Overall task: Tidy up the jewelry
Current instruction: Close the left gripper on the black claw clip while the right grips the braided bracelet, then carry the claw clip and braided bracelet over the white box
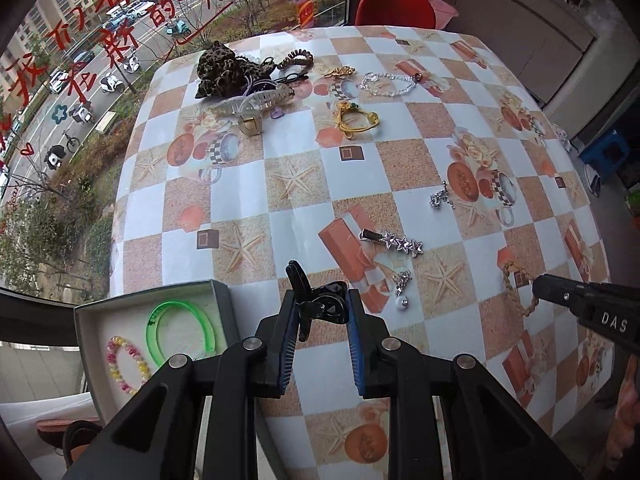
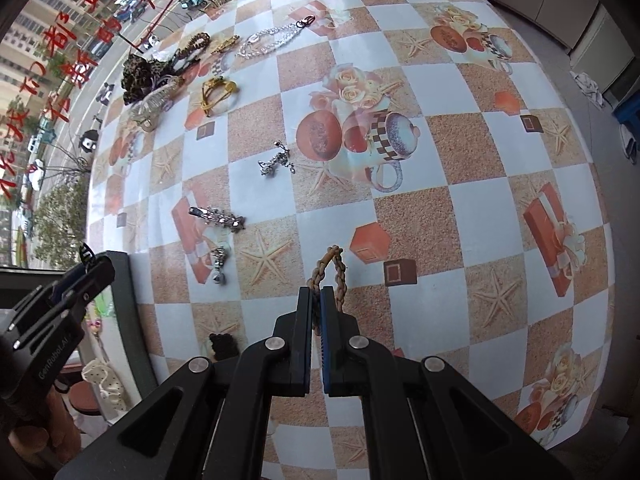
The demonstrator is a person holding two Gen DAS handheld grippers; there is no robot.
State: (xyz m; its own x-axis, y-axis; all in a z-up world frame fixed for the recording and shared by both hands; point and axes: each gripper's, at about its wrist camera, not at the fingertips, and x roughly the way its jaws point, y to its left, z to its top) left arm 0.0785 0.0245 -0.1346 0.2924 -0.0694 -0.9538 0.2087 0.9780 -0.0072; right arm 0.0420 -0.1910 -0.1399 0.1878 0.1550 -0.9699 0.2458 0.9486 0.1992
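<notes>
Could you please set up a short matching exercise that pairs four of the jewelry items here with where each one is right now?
Items:
1. green bangle
2. braided rope bracelet
3. black hair clip
4. star-studded clip

Places:
A. pinched in the right gripper
B. lying loose on the tablecloth
C. inside the open box
D. held between the left gripper's fingers

Right pairs: 1-C, 2-A, 3-D, 4-B
</notes>
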